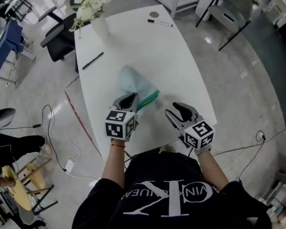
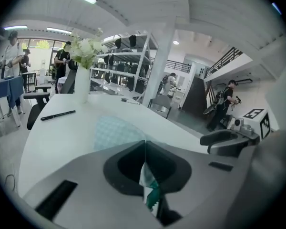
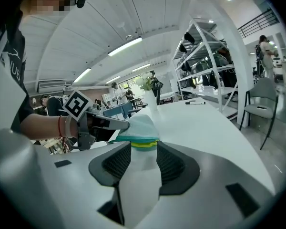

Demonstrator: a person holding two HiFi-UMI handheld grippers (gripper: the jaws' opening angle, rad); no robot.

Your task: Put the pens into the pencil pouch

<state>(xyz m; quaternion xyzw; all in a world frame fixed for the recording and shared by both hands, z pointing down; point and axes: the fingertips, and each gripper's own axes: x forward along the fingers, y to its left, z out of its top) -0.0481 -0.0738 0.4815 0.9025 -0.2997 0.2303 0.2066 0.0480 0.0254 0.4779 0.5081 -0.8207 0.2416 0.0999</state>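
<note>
Two grippers over the counter's [image 1: 133,42] near end | left gripper [image 1: 128,100]: fingers pinched shut on the near edge of the teal pencil pouch [image 1: 136,86] | right gripper [image 1: 178,109]: fingers apart, gripping nothing, just beside the pouch | black pen [image 1: 92,60] lies further off, left | vase [image 1: 100,27] of white flowers and second pen [image 1: 160,23] at the far end

Bare bench [image 1: 152,51] is lying open between the pencil pouch [image 1: 133,82] and the far marker [image 1: 160,23]. A flower vase [image 1: 99,28] is blocking the far left corner, with a black pen [image 1: 92,60] lying just nearer. The pouch is sitting directly ahead of the open right gripper [image 1: 172,109].
</note>
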